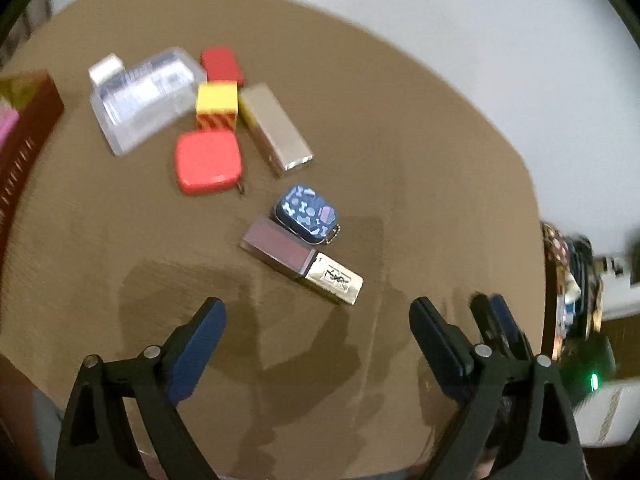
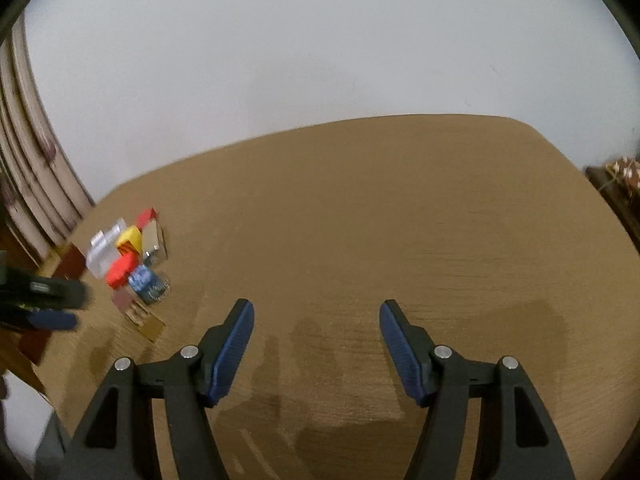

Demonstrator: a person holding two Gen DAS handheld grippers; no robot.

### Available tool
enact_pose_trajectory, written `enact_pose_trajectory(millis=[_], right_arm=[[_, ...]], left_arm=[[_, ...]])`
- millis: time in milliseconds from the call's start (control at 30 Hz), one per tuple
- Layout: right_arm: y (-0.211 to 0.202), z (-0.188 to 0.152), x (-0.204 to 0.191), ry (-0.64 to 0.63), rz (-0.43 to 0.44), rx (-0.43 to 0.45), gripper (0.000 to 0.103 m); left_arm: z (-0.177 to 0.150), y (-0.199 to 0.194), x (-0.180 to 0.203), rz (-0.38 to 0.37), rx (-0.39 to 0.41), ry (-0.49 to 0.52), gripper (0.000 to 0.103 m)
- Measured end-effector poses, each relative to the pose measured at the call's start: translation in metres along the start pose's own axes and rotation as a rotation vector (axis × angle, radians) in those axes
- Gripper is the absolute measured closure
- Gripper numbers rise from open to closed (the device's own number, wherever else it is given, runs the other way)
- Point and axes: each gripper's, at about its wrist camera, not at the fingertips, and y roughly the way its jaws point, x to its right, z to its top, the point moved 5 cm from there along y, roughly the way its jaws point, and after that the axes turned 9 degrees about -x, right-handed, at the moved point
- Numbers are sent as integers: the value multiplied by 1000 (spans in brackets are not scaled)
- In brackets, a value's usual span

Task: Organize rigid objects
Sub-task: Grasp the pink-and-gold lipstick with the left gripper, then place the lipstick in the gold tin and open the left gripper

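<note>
The rigid objects are seen clustered on the brown table point(image 1: 420, 184), toward its left part in the right wrist view. Nearest the left gripper point(image 1: 318, 318) lies a maroon-and-gold case point(image 1: 302, 266), flat and askew, with a blue patterned tin point(image 1: 306, 215) touching or just beside its far edge; which of the two cannot be told. Further out lie a red rounded box point(image 1: 209, 162), a yellow striped box point(image 1: 217, 105), a silver-gold bar point(image 1: 276, 130), a second red box point(image 1: 222, 65) and a clear plastic container point(image 1: 142, 96), closely packed. A dark red carton point(image 1: 24, 132) is noted at the left margin. The left gripper's jaws stand wide apart with nothing between them, poised above bare table short of the case. The right gripper point(image 2: 316, 344) also stands parted and empty over bare table, well apart from the cluster. The step in hand is judged to be an approach to the maroon-and-gold case. A good grasp is judged to need the jaws turned square to the case's long sides and lowered around its middle, so that the tin is not nudged. Slipping on the glossy faces is a likely risk; a centred, level closure is advised.
</note>
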Motion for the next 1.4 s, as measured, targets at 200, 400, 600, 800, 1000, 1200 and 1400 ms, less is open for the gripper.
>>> enact_pose_trajectory(millis=[200,400,600,800,1000,1200,1400], right_arm=[[3,4,-14,5,64,22,36],[-13,3,0,13,97,42,36],[-13,1,2,28,98,41,35],[-6,1,-1,40,92,36,35],[1,1,-3,48,79,20,35],[7,1,-2,49,61,-7,35],[15,0,-5,36,19,-43,35]], left_arm=[[9,26,-8,68,-56,-119,25],[13,26,0,108,-55,-120,26],[9,22,2,296,-63,-85,77],[2,-2,-20,244,-67,-12,86],[-27,-46,-70,271,-15,63,86],[-31,-151,-143,314,129,48,86],[23,-189,-214,464,172,47,86]])
